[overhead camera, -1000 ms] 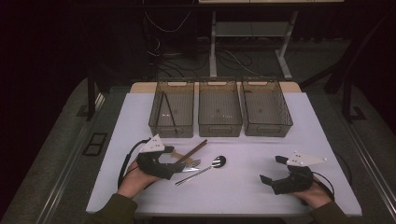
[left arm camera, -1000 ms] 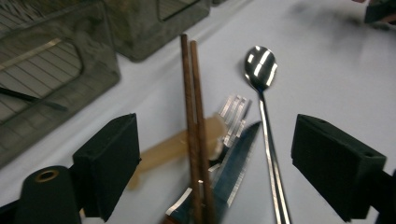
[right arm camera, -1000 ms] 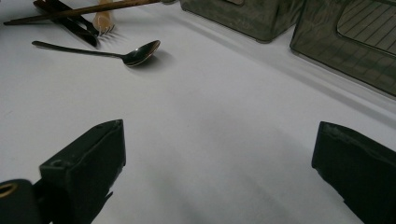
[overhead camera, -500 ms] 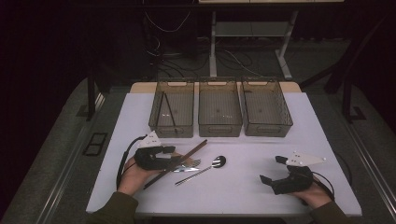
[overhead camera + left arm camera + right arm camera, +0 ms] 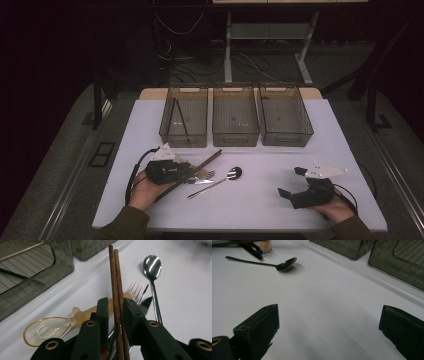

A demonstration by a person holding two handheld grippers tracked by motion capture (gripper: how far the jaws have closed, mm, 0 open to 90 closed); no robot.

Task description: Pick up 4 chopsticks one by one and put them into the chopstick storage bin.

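White table (image 5: 260,200) with three smoky bins (image 5: 235,117), dark room beyond.

Table (image 5: 250,205): three bins are sitting in a row at its 12 o'clock edge.
Left bin (image 5: 184,122): a thin stick (image 5: 179,119) is lying inside it.
Middle bin (image 5: 235,120): sitting between the other two.
Right bin (image 5: 285,119): sitting at 3 o'clock of the middle bin.
Chopsticks (image 5: 116,290): lying at 6 o'clock of the left bin, crossing over the fork (image 5: 138,291), the knife (image 5: 146,303) and the plastic spoon (image 5: 47,328).
Metal spoon (image 5: 220,180): lying at 3 o'clock of the chopsticks.
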